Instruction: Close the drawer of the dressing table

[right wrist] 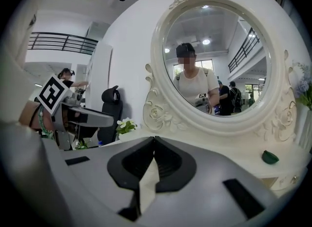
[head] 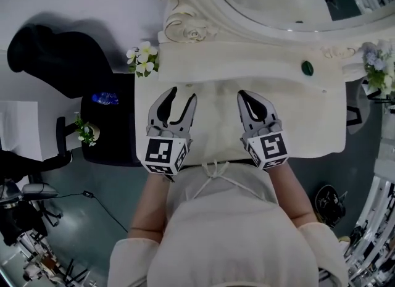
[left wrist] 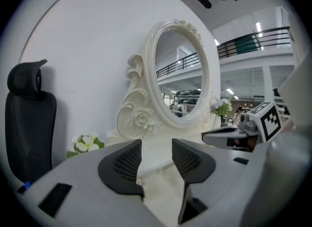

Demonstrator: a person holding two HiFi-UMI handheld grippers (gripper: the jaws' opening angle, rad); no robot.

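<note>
1. Drawer: I cannot see it in any view. It would sit under the front edge of the dressing table [head: 308, 125], at the lower centre of the head view, where my own torso covers that edge. Nothing cream juts out past the edge, so I judge it is pushed in, or nearly so.
2. My left tongs [head: 182, 94] hover over the table top at centre-left. In the left gripper view the left tongs [left wrist: 157, 145] stand with jaws apart. Nothing is between them; only the cream top shows through the gap.
3. My right tongs [head: 244, 96] hover at centre-right. In the right gripper view the right tongs [right wrist: 155, 139] have their tips pressed together and hold nothing.
4. Both tongs point toward the top of the frame, at the oval mirror [head: 271, 2]. The front edge lies behind and below them, toward the bottom of the frame. Neither hand looks nearer to it than the other.
5. The drawer's front would run left to right along that edge, and it would slide in toward the mirror.
6. Flowers [head: 143, 58] sit at the top's upper left, with a black chair [head: 55, 57] further left.
</note>
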